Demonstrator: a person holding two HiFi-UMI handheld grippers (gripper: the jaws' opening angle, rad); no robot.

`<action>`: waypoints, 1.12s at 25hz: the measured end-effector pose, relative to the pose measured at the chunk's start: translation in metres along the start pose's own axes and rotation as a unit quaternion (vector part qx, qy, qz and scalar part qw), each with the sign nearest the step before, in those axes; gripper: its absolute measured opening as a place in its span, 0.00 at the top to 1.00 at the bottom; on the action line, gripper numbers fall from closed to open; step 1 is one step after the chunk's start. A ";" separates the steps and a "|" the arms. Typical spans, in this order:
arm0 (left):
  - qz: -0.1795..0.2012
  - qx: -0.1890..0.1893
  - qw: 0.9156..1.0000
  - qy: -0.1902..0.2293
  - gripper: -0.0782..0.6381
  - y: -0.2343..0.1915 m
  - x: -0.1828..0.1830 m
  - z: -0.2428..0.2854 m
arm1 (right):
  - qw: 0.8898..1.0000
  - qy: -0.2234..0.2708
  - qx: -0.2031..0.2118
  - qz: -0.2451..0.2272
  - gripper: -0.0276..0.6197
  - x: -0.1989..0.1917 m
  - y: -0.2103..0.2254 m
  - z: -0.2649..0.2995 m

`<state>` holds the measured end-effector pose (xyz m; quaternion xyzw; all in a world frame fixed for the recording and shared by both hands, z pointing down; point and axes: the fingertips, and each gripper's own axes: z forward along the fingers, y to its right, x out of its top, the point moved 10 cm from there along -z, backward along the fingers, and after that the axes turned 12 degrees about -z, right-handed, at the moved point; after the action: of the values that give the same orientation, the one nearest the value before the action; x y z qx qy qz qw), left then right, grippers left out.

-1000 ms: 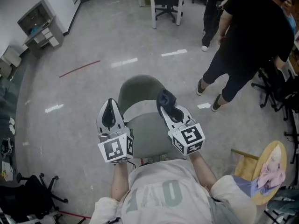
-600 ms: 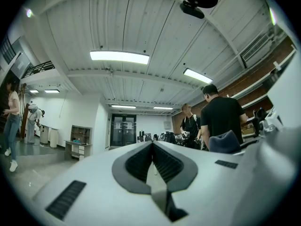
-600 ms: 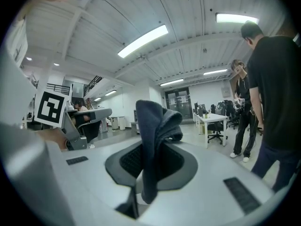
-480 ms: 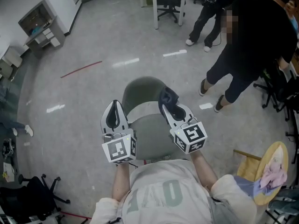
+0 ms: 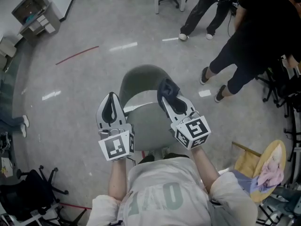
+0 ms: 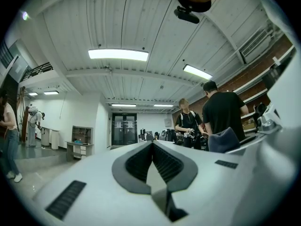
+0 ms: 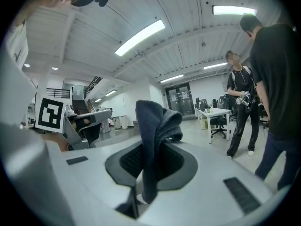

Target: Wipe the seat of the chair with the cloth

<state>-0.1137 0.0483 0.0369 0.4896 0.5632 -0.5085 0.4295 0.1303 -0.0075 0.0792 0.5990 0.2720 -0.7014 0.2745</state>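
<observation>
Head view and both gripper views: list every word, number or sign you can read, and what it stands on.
Person's pale grey T-shirt: large characters, perhaps "10", creased, not surely readable.
Marker cubes on the left gripper and right gripper: black-and-white square patterns, no letters.
Dark blue cloth: no label shows.
Nothing else readable.

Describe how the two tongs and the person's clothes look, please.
The left tongs and the right tongs are pale grey and smooth, narrowing to a tip, with dark ribbed pads inside. Each carries a cube with black-and-white square markers at its rear. The person wears a light grey short-sleeved shirt with large grey print.
</observation>
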 end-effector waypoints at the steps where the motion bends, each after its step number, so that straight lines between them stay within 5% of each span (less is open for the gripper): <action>1: 0.004 0.003 1.000 -0.002 0.87 -0.001 -0.004 0.000 | 1.000 -0.004 0.004 0.006 0.88 -0.004 0.001 0.003; 8: 0.015 0.034 0.998 -0.052 0.87 -0.027 -0.075 -0.002 | 0.995 -0.035 0.045 0.087 0.88 -0.075 -0.002 0.049; 14: -0.003 0.059 0.994 -0.096 0.87 -0.064 -0.169 -0.020 | 0.970 -0.081 0.114 0.201 0.88 -0.175 -0.030 0.106; 17: -0.017 0.068 0.994 -0.086 0.87 -0.078 -0.220 -0.038 | 0.953 -0.116 0.150 0.238 0.88 -0.226 -0.040 0.132; 21: -0.029 0.094 0.987 -0.127 0.87 -0.103 -0.279 -0.069 | 0.923 -0.168 0.173 0.301 0.88 -0.297 -0.068 0.169; 28: -0.055 0.124 0.979 -0.150 0.87 -0.111 -0.323 -0.096 | 0.873 -0.223 0.216 0.377 0.88 -0.385 -0.114 0.222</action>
<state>-0.1727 0.1059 0.3820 0.4252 0.4515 -0.6649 0.4162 -0.0537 -0.0627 0.4965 0.5281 -0.2013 -0.7009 0.4351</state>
